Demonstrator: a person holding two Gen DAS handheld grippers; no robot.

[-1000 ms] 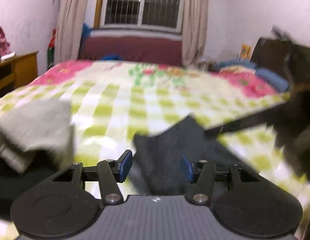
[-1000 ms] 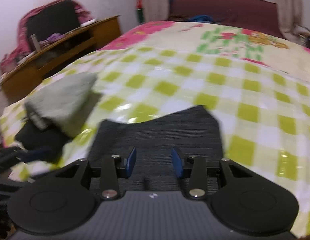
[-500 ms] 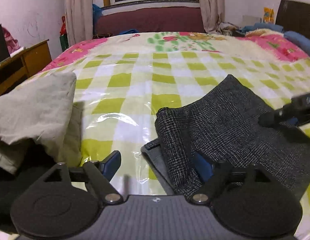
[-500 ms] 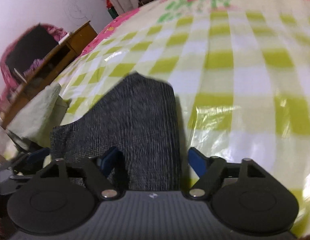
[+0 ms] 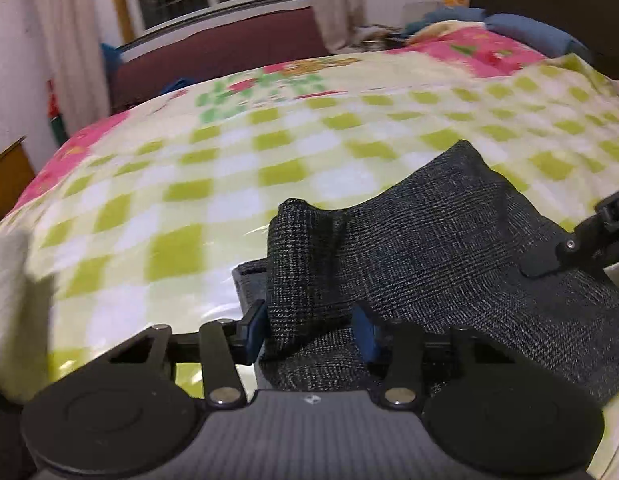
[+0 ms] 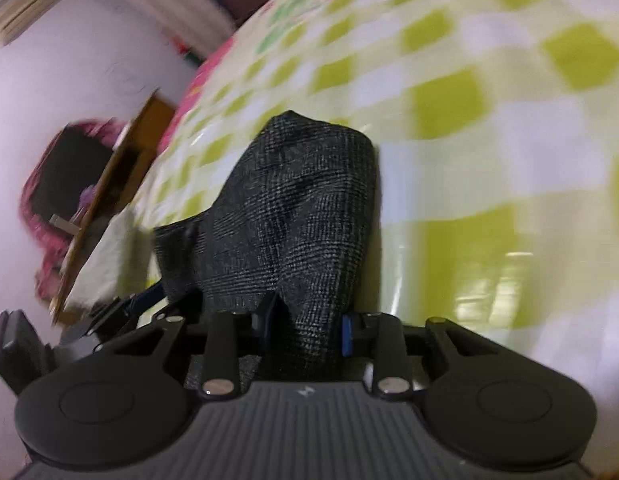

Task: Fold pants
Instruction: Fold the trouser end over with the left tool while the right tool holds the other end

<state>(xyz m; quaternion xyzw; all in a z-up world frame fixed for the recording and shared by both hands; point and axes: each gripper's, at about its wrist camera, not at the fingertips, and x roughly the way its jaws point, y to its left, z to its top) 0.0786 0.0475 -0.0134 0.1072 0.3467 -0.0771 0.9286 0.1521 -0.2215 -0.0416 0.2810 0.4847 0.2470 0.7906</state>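
Observation:
The dark grey checked pants [image 5: 449,240] lie partly folded on the bed. My left gripper [image 5: 309,332] is shut on a raised fold of the pants at their left edge. My right gripper [image 6: 305,332] is shut on the pants [image 6: 293,208] at their right edge, and the cloth bunches up between its blue pads. The right gripper's black finger also shows in the left wrist view [image 5: 565,248] at the right side of the pants.
The bed has a green and white checked plastic cover [image 5: 189,184]. A pale grey-green garment [image 5: 13,280] lies at the bed's left edge. A wooden desk [image 6: 105,184] stands to the left. Pillows [image 5: 525,32] and a dark headboard are at the far right.
Both grippers have closed from open onto the pants' edges. The cloth has lifted and bunched between the fingers. Both views have tilted and moved in closer.

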